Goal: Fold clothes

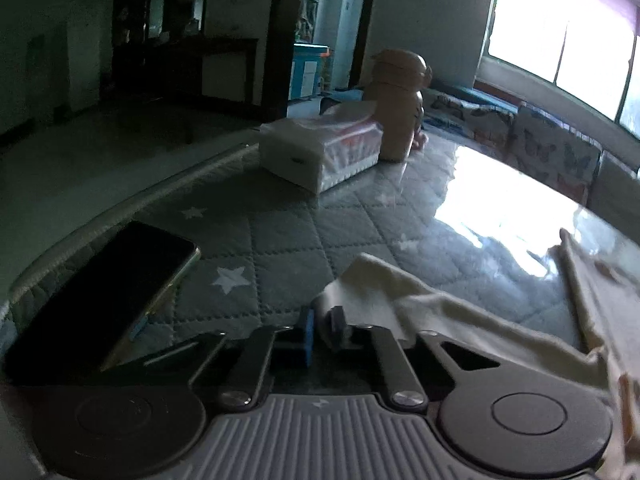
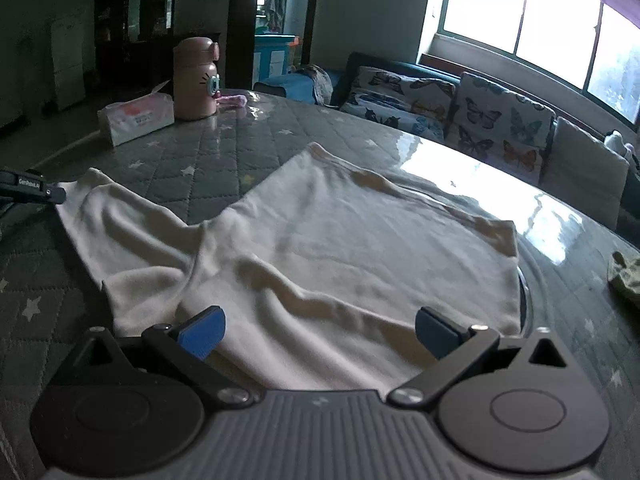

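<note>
Right tool (image 2: 320,334) sitting nearest, blue pads (image 2: 204,332) spread wide and released, hovering just over the near hem of the cream garment (image 2: 340,248) with nothing pinched. Garment spread mostly flat across the middle of the quilted star-print worktop (image 2: 224,160), rumpled toward the near left, one sleeve (image 2: 120,224) stretching out to the left. Left tool (image 1: 320,330) clenched tight on the far-left tip of that sleeve, fabric bunched between the pads; poking into the right wrist view from the left edge too. Dark phone (image 1: 100,296) lying flat on the worktop just left of the left tool, near the edge. Some patterned cloth scrap (image 2: 626,276) off at the right edge, well apart from the garment. Further back on the left, white tissue pack (image 2: 138,120) and right beside it a pink bottle (image 2: 196,80) standing upright, with something small and pink (image 2: 234,101) just right of the bottle. Beyond the worktop, butterfly cushions (image 2: 500,128) lined up on a sofa at the far right, bright window (image 2: 540,20) above them, dark doorway (image 2: 276,20) and shelving at the far left.
</note>
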Tool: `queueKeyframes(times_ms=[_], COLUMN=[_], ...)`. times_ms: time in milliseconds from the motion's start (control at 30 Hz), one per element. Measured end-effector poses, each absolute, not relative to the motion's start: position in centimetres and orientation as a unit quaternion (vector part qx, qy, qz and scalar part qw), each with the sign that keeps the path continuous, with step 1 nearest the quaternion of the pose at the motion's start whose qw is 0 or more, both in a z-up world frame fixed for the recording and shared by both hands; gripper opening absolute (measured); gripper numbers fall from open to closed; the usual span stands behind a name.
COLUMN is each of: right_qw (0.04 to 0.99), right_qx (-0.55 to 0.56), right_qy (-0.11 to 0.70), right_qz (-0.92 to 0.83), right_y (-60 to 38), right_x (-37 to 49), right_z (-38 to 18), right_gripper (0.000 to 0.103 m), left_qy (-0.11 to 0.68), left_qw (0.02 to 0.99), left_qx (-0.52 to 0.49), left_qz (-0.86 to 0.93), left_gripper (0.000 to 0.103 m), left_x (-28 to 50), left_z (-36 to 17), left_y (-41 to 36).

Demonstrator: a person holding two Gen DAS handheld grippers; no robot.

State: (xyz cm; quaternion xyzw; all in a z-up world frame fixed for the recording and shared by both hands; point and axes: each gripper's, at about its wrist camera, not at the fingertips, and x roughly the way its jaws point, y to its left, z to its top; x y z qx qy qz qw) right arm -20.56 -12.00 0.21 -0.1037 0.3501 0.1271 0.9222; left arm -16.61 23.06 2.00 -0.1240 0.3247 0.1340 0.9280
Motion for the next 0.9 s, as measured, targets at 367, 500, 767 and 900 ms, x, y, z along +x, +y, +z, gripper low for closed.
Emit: queueKeyframes(times_ms=[367, 500, 767, 900], right_qw=[0.93, 0.934, 0.939, 0.94], right_qx=[-0.069, -0.048, -0.007, 0.013], right_qy=[0.349, 0.346, 0.341, 0.34], right_qz=[0.093, 0.075, 0.042, 0.03], right_y=[-16.0, -17.9, -22.0, -23.6], right_x=[-21.7, -21.7, -22.1, -22.4], right_z=[0.7, 1.0, 1.8, 2.0], right_gripper=[0.102, 0.102, 0.095, 0.089], left_qy=[0.259, 0.257, 0.273, 0.295], left_qw=[0.956, 0.951, 0.924, 0.902], left_qx=[-0.138, -0.135, -0.113, -0.118], left_qz=[-0.025, -0.109, -0.243, -0.294], left_gripper=[0.004, 0.004, 0.005, 0.008], left_x=[-17.1, -16.8, -16.7, -16.2], left_z=[9.2, 10.8, 10.3, 9.0], left_y=[16.7, 12.2, 3.0, 0.7])
